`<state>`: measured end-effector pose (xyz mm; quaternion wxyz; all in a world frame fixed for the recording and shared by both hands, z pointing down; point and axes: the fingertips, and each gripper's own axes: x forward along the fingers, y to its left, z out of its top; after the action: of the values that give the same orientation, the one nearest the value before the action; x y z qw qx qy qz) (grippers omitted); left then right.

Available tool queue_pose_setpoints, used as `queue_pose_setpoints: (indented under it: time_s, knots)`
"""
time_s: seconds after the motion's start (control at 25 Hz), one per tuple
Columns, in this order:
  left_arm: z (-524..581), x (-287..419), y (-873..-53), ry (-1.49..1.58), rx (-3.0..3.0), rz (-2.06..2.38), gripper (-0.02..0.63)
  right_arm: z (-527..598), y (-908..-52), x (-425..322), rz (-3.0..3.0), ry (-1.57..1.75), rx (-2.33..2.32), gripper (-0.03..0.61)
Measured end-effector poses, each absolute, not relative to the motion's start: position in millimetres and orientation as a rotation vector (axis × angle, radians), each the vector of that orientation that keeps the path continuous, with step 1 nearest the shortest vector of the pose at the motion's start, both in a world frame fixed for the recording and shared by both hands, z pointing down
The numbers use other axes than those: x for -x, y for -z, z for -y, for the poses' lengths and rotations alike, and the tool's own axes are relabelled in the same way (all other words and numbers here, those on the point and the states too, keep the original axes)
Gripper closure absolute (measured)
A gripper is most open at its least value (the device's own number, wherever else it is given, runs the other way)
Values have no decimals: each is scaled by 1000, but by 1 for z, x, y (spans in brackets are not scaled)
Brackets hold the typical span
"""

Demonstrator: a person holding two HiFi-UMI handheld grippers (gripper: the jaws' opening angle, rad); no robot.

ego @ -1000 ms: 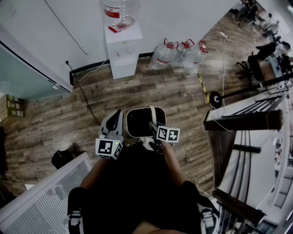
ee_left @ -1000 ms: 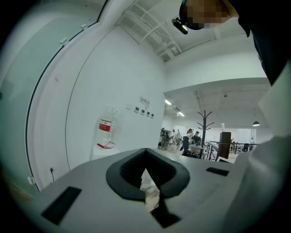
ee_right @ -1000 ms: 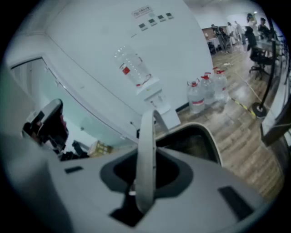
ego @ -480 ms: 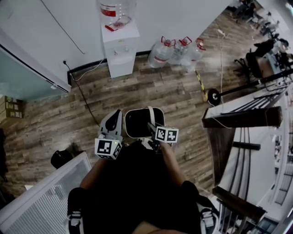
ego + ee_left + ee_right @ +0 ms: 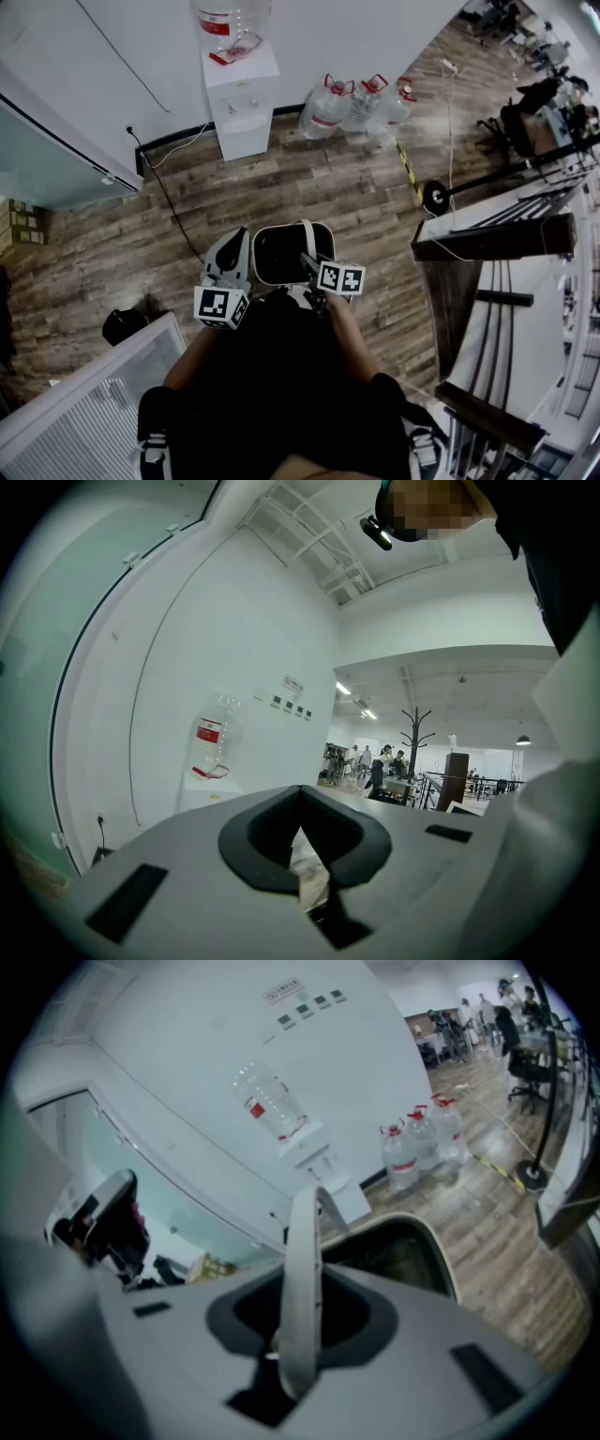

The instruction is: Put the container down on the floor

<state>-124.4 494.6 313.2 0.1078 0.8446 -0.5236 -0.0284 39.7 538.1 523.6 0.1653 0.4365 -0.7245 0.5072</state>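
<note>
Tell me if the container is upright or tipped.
Upright: the container shows its open mouth to the head view, its handle clamped in the right gripper's jaws.

The person wears a black top (image 5: 281,375) with short sleeves. The left gripper (image 5: 234,244) has a rounded white shell with black panels; the right gripper (image 5: 307,259) is darker and slimmer. Each ends in a white cube (image 5: 221,307) printed with black square markers. In the gripper views, the jaws are smooth pale grey around a dark rounded recess, with dark rectangular slots.
</note>
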Motion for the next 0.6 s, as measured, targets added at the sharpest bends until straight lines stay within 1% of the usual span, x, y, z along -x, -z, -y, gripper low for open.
queue_pose_setpoints:
  time_s: [0.24,0.6]
  knots:
    - [-499,101,-309,88,-2483,1563,586,-539,-517,-59,2094,-1436,-1242,479]
    - [-499,50,-307,63,-2494,1619,586,-533,-524,-110,2119,-1442,-1229,478]
